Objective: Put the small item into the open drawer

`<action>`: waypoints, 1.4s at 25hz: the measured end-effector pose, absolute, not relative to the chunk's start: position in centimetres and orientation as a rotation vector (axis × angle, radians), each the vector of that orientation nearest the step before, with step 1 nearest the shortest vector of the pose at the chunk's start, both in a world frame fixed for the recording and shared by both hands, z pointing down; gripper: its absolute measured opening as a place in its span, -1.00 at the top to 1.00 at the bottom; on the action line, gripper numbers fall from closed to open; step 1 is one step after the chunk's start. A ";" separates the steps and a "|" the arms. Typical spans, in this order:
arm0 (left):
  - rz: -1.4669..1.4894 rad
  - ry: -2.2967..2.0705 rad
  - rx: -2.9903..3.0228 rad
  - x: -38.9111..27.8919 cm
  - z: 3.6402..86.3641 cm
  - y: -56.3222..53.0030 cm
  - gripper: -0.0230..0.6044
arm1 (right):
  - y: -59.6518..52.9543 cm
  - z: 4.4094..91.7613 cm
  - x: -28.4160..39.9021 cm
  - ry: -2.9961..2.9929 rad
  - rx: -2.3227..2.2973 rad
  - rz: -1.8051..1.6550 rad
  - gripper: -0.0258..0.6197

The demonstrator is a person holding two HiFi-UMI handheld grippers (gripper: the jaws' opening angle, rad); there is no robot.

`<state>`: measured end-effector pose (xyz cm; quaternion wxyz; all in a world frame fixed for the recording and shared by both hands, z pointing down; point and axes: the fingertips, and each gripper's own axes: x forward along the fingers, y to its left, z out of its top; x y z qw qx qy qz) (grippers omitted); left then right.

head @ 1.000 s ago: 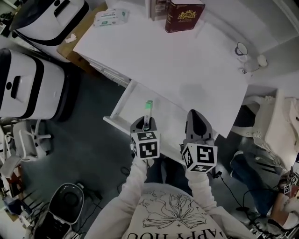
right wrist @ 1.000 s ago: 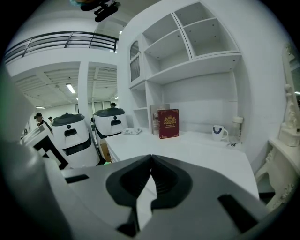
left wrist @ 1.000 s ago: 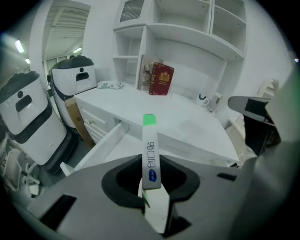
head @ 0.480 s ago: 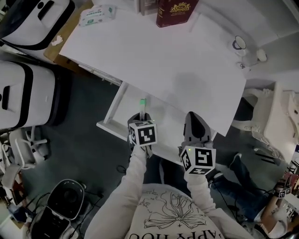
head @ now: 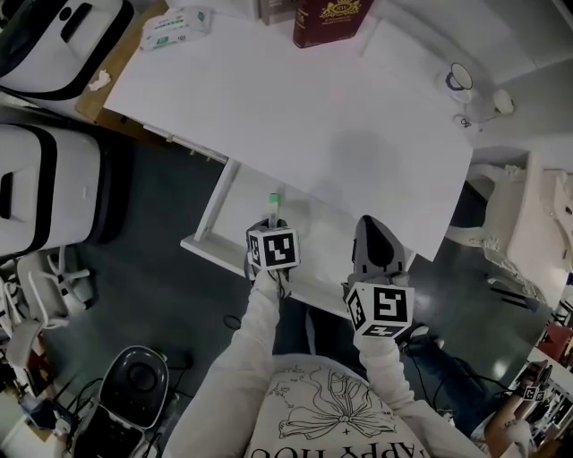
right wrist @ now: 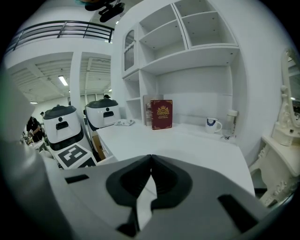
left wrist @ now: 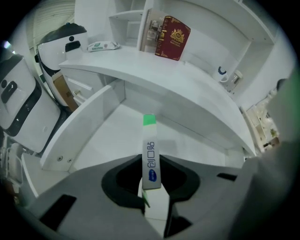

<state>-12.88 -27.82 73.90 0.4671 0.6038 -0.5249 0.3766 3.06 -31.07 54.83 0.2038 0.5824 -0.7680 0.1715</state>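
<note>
My left gripper (head: pixel 269 225) is shut on a slim white tube with a green cap (left wrist: pixel 151 157), which sticks out past the jaws and points down into the open white drawer (left wrist: pixel 77 126). In the head view the tube's green cap (head: pixel 274 199) hangs over the drawer's floor (head: pixel 309 240), just below the desk's front edge. My right gripper (head: pixel 375 243) hovers to the right, over the drawer's front right part. Its jaws meet at the tips with nothing between them (right wrist: pixel 150 161).
The white desk top (head: pixel 295 107) carries a dark red book (head: pixel 320 20), a packet of wipes (head: pixel 175 26) and a mug (head: pixel 459 82). White robot-like machines (head: pixel 40 183) stand on the left. A person's legs show by the chair at lower right.
My left gripper has sunk toward the drawer with the tube and tipped further down. The right gripper has dropped slightly.
</note>
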 end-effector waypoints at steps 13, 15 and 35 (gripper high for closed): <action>0.932 -1.267 1.478 -12.4 76.2 -27.1 0.64 | -30.7 54.9 3.4 -2.146 1.613 0.470 0.91; 0.933 -1.267 1.469 -12.5 76.3 -26.9 0.63 | -30.7 54.8 3.6 -2.147 1.615 0.473 0.91; 0.676 -1.406 1.601 -11.0 64.9 -27.2 0.24 | -30.2 48.2 2.8 -2.319 1.590 0.364 0.91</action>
